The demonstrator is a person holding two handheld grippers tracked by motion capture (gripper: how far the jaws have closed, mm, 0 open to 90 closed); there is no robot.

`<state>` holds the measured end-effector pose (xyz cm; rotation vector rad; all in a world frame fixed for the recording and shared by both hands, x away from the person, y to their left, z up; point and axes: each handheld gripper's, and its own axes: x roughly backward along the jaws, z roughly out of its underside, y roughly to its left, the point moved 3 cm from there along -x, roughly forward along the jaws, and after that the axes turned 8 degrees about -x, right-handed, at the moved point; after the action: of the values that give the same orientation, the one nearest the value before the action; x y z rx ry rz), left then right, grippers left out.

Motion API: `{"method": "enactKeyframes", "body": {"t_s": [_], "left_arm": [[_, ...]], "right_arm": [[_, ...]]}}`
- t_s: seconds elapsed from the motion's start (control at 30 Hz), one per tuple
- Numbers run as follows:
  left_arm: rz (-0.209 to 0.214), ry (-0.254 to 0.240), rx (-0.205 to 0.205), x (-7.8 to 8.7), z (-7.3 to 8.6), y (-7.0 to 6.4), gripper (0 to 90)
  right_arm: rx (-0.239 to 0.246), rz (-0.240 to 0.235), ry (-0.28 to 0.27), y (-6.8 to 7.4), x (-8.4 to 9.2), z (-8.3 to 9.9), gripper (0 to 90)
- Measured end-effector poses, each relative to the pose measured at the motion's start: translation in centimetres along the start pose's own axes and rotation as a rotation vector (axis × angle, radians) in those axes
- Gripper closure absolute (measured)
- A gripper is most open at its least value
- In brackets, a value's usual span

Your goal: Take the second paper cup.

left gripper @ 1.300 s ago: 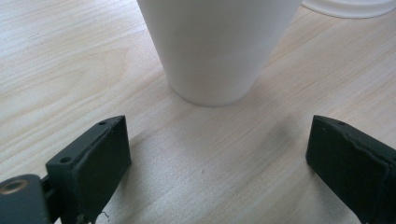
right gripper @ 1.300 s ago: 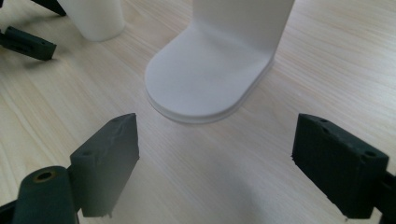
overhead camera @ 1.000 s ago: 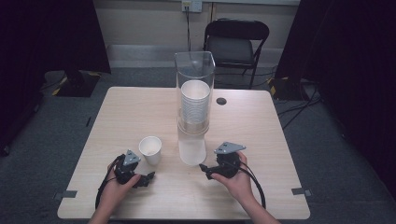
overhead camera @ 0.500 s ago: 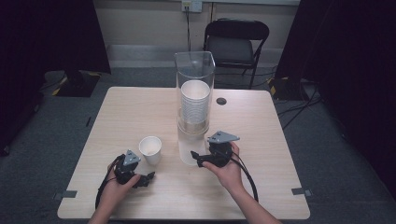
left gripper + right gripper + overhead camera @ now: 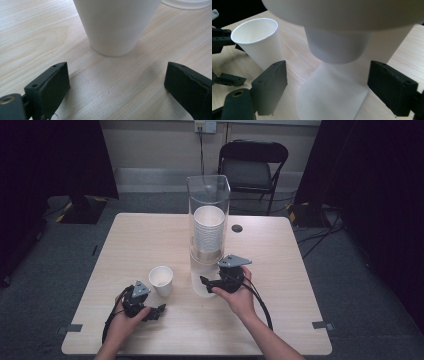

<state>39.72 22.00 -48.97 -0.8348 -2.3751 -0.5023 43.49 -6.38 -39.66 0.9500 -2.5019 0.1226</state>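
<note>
A single white paper cup stands upright on the table, smooth and matte, tapering to a narrow round foot, just in front of the left gripper. This gripper rests low on the table with its jaws spread wide, and the cup is beyond their tips, not between them. At the middle of the table stands a clear plastic dispenser, a tall tube with rounded corners, and inside it is a stack of white cups whose rims make fine rings. Under the stack a white cup bottom hangs down over a translucent, frosted base that widens toward the table. The right gripper is raised at this base; its jaws have just been closing a little, yet they stand wide on both sides of the base, and the pads do not press on it. The table top is pale wood with fine straight grain and a small dark round hole. Around it lies grey carpet; behind stands a black folding chair, with dark curtains at the sides.
</note>
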Motion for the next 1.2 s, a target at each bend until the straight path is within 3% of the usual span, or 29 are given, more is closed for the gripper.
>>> {"method": "enactKeyframes", "body": {"t_s": [0.23, 0.4, 0.67, 0.73, 0.83, 0.93, 1.07, 1.2], "left_arm": [[0.000, 0.000, 0.000, 0.0, 0.0, 0.0, 5.5], [0.001, -0.001, 0.004, 0.0, 0.0, 0.0, 5.4], [0.001, -0.001, 0.006, 0.0, 0.0, 0.0, 5.4], [0.001, -0.001, 0.006, 0.0, 0.0, 0.0, 5.4], [0.002, -0.001, 0.006, 0.0, 0.0, 0.0, 5.4], [0.002, 0.002, -0.002, 0.0, 0.0, 0.0, 5.4], [0.001, 0.002, -0.003, 0.0, 0.0, 0.0, 5.4], [0.001, 0.002, -0.003, 0.0, 0.0, 0.0, 5.4]], "right_arm": [[0.023, 0.006, -0.025, 0.5, -0.6, -1.1, 16.1], [-0.001, 0.010, -0.042, 0.4, -1.0, -1.2, 17.9], [-0.029, 0.036, -0.123, 0.5, -1.4, -1.9, 23.3], [-0.037, 0.050, -0.149, 0.4, -1.4, -2.1, 28.9], [-0.009, 0.057, -0.168, 0.2, -1.6, -2.1, 33.6], [-0.028, 0.039, -0.179, 0.0, -1.7, -1.8, 34.7], [-0.013, 0.052, -0.184, 0.1, -1.7, -1.6, 35.2], [0.030, 0.062, -0.177, -0.2, -1.8, -1.2, 36.3]]}}
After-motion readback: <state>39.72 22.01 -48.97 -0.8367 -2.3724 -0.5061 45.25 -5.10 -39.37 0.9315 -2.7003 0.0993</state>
